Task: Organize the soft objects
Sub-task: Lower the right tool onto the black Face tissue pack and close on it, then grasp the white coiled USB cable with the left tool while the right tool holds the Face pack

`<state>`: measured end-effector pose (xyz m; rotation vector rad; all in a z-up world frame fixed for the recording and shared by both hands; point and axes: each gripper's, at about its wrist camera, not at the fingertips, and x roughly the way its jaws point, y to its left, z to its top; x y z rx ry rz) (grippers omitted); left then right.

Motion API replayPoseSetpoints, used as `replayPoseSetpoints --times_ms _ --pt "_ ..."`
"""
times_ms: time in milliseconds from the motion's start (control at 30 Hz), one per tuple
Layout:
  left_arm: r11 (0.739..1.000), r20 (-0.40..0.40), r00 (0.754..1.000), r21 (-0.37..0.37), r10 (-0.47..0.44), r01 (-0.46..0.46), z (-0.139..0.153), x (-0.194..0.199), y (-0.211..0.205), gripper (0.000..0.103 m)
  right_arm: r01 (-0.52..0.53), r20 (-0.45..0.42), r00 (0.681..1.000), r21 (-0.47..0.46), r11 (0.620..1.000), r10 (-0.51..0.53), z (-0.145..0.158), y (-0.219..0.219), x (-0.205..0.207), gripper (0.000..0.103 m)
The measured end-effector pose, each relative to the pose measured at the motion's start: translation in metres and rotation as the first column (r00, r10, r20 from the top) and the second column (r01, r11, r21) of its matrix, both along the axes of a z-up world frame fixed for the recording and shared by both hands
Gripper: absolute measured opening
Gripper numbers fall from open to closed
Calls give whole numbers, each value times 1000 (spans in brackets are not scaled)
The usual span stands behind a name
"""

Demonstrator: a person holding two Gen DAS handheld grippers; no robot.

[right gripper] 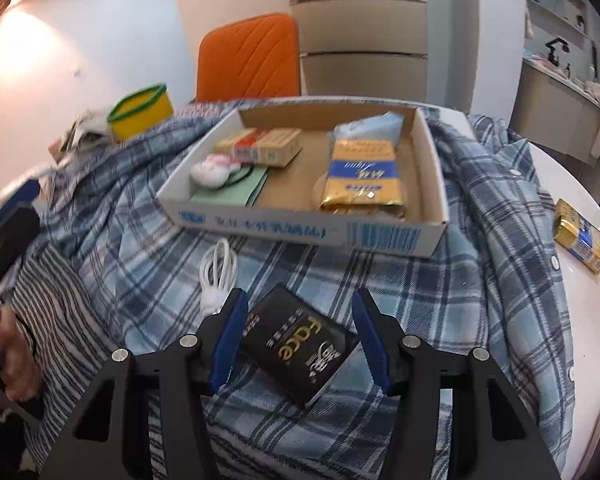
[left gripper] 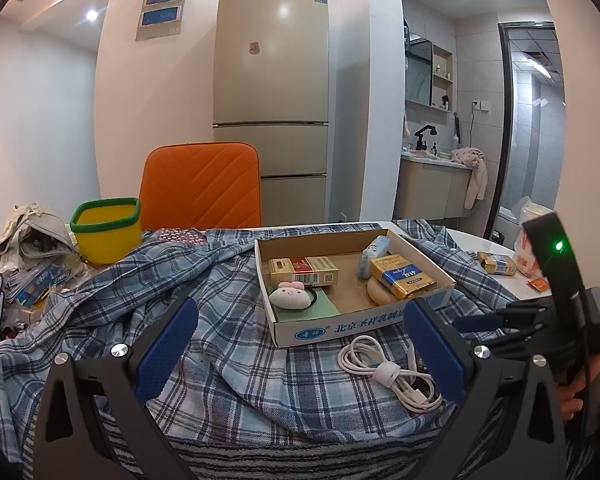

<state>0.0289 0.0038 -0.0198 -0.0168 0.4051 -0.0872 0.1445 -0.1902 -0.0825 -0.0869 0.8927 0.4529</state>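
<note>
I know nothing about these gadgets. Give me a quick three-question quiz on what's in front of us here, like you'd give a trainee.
1. Which thing lies between the pads of the right tongs?
A) a white cable
B) a black packet
C) a yellow tub
2. True or false: the plush toy lies outside the cardboard box.
3. Fill in: the chair beyond the box is coloured ____.

Key: 1 B. 2 False, it lies inside the box, in a front corner. 3 Orange.
</note>
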Motion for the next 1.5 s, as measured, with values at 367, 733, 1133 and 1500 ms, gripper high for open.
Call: replayPoseSetpoints --times_ms 367,733,1133,1500 --pt "1000 2 1000 9 -23 23 0 -1 -2 103 0 -15 1000 -123 992 -2 -13 13 -2 70" --pt "1000 6 1000 15 -18 18 1 -3 -2 103 -164 -4 986 -154 974 165 -13 33 -22 70" --pt "1000 8 1000 14 -21 21 2 -5 -4 103 -231 -53 973 -150 961 226 -21 39 -23 75" --pt "1000 -11 1000 4 -20 20 1 -2 0 103 -216 -5 976 -189 958 219 -19 42 -29 59"
